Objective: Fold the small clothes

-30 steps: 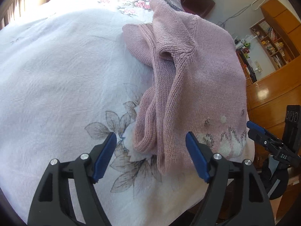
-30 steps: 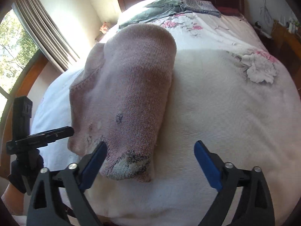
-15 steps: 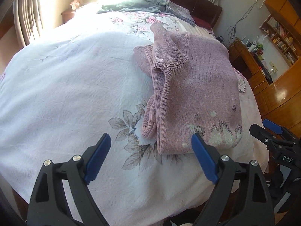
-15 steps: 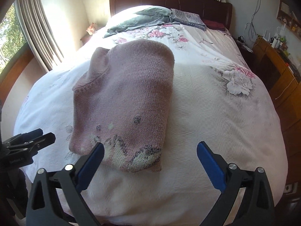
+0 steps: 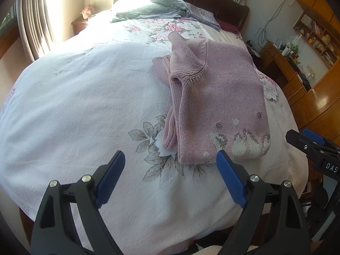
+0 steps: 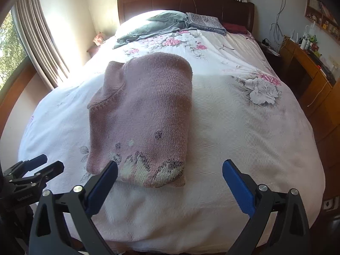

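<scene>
A folded pink sweater (image 5: pixel 221 106) lay on the floral bed (image 5: pixel 85 106), beyond the left tool (image 5: pixel 171 174), its blue-padded jaws apart and empty.

You have broad bare bedspread (image 5: pixel 80 110) to the left of the folded pink sweater (image 5: pixel 216 106), and just as much to its right in the right wrist view (image 6: pixel 255 131). The near strip between the sweater's hem and the bed's edge is also bare. At the far end a grey garment (image 6: pixel 153 27) and a folded patterned cloth (image 6: pixel 206 22) lie near the headboard (image 6: pixel 184 2). On the right, the wooden cabinet (image 5: pixel 314 97) stands close beside the bed. Your left gripper (image 5: pixel 170 178) and right gripper (image 6: pixel 170 182) both have jaws wide apart, clear of the sweater, each close beside the other.
</scene>
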{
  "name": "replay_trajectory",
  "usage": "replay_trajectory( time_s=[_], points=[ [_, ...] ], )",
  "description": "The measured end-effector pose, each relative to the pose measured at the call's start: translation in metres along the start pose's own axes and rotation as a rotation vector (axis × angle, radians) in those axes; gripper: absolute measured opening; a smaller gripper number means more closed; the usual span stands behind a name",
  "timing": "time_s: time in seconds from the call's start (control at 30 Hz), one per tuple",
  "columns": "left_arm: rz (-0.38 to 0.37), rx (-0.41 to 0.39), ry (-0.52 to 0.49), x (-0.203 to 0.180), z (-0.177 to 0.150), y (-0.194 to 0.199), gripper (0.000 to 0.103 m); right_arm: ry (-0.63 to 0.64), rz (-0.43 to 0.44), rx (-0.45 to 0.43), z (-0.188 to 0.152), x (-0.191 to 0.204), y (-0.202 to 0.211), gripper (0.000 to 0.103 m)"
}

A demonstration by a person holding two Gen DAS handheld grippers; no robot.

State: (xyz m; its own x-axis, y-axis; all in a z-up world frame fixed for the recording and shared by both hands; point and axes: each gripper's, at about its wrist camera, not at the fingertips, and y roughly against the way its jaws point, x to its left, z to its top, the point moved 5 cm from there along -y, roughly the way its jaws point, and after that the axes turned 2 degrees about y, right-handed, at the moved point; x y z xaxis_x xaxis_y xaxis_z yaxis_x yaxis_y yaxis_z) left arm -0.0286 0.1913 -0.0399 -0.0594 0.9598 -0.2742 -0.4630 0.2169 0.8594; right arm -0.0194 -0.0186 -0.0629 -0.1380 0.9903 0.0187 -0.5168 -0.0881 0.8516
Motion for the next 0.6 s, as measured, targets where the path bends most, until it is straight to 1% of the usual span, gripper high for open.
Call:
replay_trajectory(
  time_s=[0.17, 0.33, 0.6],
  points=[
    [-0.005, -0.013, -0.01, -0.005, -0.002, 0.009, 0.087, 0.008, -0.008, -0.016, -0.003, 0.002, 0.008, 0.099],
    [0.008, -0.025, -0.018, -0.01, -0.006, 0.017, 0.088, 0.01, -0.043, -0.027, -0.004, 0.002, 0.014, 0.099],
    [0.024, -0.02, -0.023, -0.013, -0.011, 0.017, 0.088, 0.023, -0.043, -0.025, -0.008, 0.005, 0.016, 0.099]
  ],
)
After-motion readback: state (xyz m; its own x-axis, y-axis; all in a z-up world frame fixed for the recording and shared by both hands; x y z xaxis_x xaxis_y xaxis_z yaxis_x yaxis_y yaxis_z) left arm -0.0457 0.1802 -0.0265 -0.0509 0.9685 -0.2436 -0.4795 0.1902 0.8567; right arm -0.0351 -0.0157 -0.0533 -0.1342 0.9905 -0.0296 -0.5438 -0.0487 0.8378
